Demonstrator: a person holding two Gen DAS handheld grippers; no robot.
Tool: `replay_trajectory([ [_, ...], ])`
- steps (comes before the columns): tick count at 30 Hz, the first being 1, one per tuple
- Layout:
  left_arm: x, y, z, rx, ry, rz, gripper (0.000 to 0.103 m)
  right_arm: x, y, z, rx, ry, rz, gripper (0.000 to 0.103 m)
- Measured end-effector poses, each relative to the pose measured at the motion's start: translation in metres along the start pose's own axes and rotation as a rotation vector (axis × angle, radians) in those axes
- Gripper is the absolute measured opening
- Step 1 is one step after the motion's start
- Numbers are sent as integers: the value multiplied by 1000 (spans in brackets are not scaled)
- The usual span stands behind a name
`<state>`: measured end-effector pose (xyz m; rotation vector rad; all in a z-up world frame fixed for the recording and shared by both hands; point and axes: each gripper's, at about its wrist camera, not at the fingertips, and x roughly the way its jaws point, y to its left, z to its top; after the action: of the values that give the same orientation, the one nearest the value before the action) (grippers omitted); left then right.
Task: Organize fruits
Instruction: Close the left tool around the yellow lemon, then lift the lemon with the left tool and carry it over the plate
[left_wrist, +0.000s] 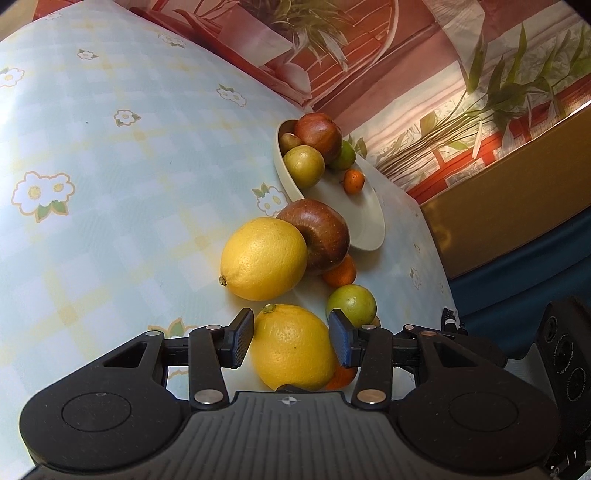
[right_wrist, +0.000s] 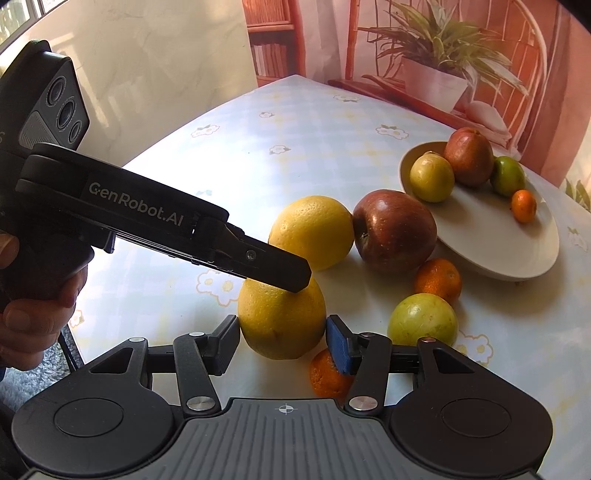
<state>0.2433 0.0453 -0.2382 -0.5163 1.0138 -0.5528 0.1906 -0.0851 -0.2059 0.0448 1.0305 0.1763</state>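
A large yellow citrus lies on the flowered tablecloth between the pads of both grippers. My left gripper straddles it, jaws wide; it also shows in the right wrist view, reaching over the fruit. My right gripper straddles the same fruit; whether the pads touch is unclear. A second yellow citrus, a red apple, tangerines and a green fruit lie nearby. A cream plate holds several fruits.
The table edge drops off to the right in the left wrist view, with a yellow-brown panel beyond. A wall mural of potted plants stands behind the table. Bare tablecloth stretches left of the fruits.
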Motion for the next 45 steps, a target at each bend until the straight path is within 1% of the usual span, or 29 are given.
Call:
replay_trajectory([
  [5, 0, 2, -1, -26, -13, -2, 47, 1, 2, -1, -10, 2, -11, 47],
  [7, 0, 0, -1, -15, -14, 2, 47, 1, 4, -1, -20, 3, -18, 47],
  [12, -4, -8, 0, 37, -12, 24, 47, -4, 4, -4, -21, -24, -10, 46],
  [17, -15, -30, 10, 119, -47, 34, 47, -21, -3, 0, -4, -84, -4, 46],
  [22, -19, -53, 26, 176, -71, 19, 46, -41, -19, 9, 9, -140, -7, 46],
  [27, -13, -74, 44, 220, -82, -2, 45, -56, -41, 20, 18, -188, -21, 46],
  [30, -3, -86, 54, 246, -86, -8, 45, -60, -55, 26, 19, -205, -37, 46],
  [36, 25, -98, 78, 258, -62, -19, 45, -56, -88, 38, 24, -213, -59, 46],
  [40, 48, -105, 95, 278, -43, -8, 45, -44, -115, 46, 45, -211, -63, 46],
  [45, 81, -106, 112, 278, -13, 4, 45, -21, -146, 54, 67, -196, -56, 46],
])
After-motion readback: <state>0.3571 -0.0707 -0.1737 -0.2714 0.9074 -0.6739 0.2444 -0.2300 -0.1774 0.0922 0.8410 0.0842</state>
